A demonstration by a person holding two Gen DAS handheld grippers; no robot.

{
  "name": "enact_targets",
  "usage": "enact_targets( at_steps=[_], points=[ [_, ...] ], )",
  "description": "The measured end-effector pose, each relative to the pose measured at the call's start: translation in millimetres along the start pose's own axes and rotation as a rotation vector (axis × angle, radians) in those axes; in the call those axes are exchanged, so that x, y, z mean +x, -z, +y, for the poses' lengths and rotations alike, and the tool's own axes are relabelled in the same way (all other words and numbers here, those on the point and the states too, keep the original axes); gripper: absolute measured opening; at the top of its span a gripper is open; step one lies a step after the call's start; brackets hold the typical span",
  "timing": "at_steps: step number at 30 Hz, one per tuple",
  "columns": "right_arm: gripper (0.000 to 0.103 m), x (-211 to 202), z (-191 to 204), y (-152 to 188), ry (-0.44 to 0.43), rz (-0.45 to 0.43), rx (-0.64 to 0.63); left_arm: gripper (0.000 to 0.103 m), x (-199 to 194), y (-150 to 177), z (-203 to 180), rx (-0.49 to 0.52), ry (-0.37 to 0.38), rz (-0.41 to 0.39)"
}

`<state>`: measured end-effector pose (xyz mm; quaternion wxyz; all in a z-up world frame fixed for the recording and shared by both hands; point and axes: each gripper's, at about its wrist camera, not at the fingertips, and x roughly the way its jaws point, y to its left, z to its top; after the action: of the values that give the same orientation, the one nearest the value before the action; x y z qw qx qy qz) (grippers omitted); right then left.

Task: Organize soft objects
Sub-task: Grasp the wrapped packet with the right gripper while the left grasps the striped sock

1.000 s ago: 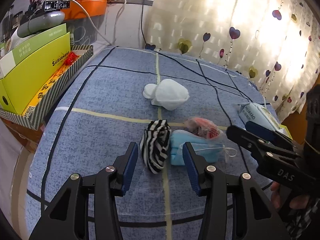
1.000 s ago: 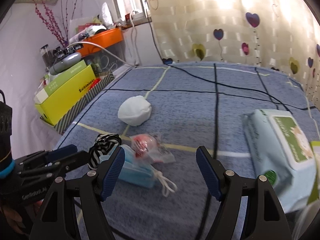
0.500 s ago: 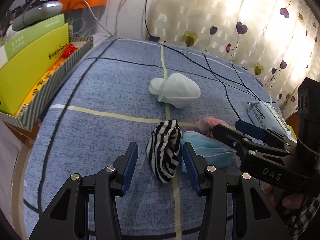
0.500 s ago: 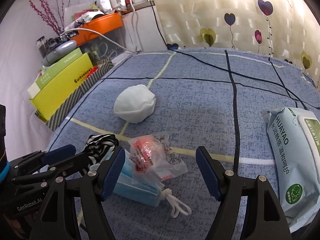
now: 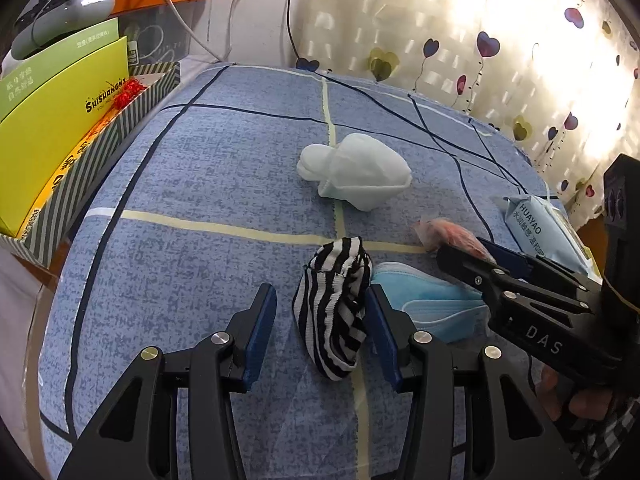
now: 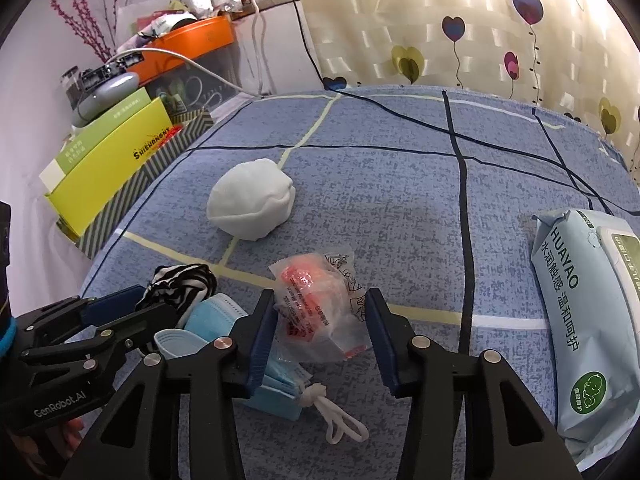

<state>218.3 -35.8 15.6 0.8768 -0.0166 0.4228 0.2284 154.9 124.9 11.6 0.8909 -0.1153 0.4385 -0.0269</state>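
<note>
Left gripper [image 5: 320, 328]: jaws parted, straddling striped sock [image 5: 334, 308] at lower centre of left wrist frame; right pad just beside sock, left pad apart from it, no squeeze visible. Right gripper [image 6: 320, 332]: jaws closing around clear packet with orange contents [image 6: 320, 312], packet between pads, firm contact cannot be told. Blue face masks [image 6: 216, 320] touching sock, lower left of right wrist frame. White bundle [image 5: 356, 172] mid-frame on blue bedspread [image 5: 200, 184]. Wipes pack [image 6: 580, 320] at right edge.
</note>
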Motion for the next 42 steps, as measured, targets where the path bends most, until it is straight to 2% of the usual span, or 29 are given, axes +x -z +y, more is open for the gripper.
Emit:
enact_targets(
  at_steps=[21,22,25,30,35,42],
  points=[
    [0.031,-6.6,1.9,0.7,0.031,-0.018,-0.016,0.047,6.7,-0.9,-0.5,0.009,-0.037,0.013],
    [0.031,-7.5,2.1,0.8,0.033,-0.02,-0.018,0.045,6.8,-0.9,-0.8,0.011,-0.042,0.013],
    [0.028,-9.3,2.8,1.0,0.039,-0.027,-0.02,0.031,5.9,-1.0,-0.3,0.006,-0.039,0.009],
    [0.028,-12.4,3.3,1.1,0.04,-0.035,-0.022,0.022,4.4,-0.4,-4.8,0.024,-0.042,0.005],
    [0.028,-15.5,2.9,2.3,0.043,-0.04,-0.021,0.013,-0.5,-0.4,-7.7,0.037,-0.045,-0.011],
    [0.028,-22.1,3.3,3.3,0.046,-0.054,-0.019,0.01,-6.1,1.7,-12.0,0.055,-0.053,-0.026]
  ],
)
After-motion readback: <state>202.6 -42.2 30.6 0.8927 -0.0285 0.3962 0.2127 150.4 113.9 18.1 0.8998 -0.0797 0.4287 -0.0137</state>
